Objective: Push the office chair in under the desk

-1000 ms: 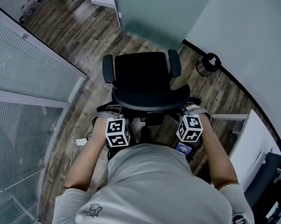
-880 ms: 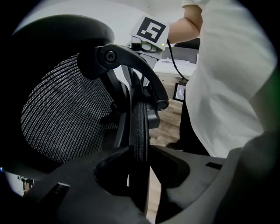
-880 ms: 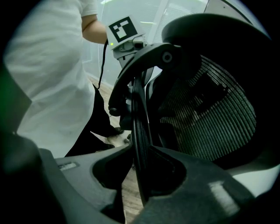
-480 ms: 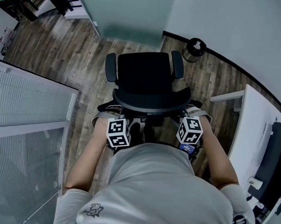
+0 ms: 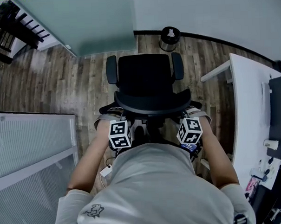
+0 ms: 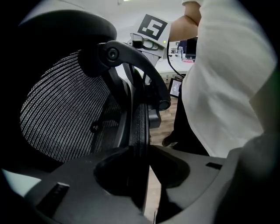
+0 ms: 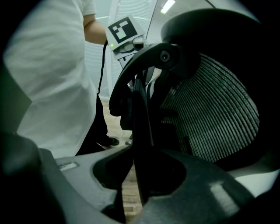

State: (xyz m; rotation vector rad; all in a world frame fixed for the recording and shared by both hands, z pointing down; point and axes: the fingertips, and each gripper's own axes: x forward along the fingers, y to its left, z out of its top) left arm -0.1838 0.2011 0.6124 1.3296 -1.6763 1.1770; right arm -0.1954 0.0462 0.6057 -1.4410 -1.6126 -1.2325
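Head view: office chair (image 5: pixel 146 79) stood left of counter (image 5: pixel 246 109); fingers of left gripper (image 6: pixel 141 151) and right gripper (image 7: pixel 141 159) clamped its backrest (image 5: pixel 151 101). Apparently the steering step; next likely needed a push toward counter.

In the head view the office chair (image 5: pixel 146 81) covers its own base and wheels, and the jaws of the left gripper (image 6: pixel 139 151) and right gripper (image 7: pixel 140 168) lie out of sight under its back rim. The desk (image 5: pixel 246 104) runs off the right edge, and the small things (image 5: pixel 262 178) at its lower right end cannot be made out.

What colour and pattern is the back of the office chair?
Black ribbed mesh on the chair back; clearest in the left gripper view.
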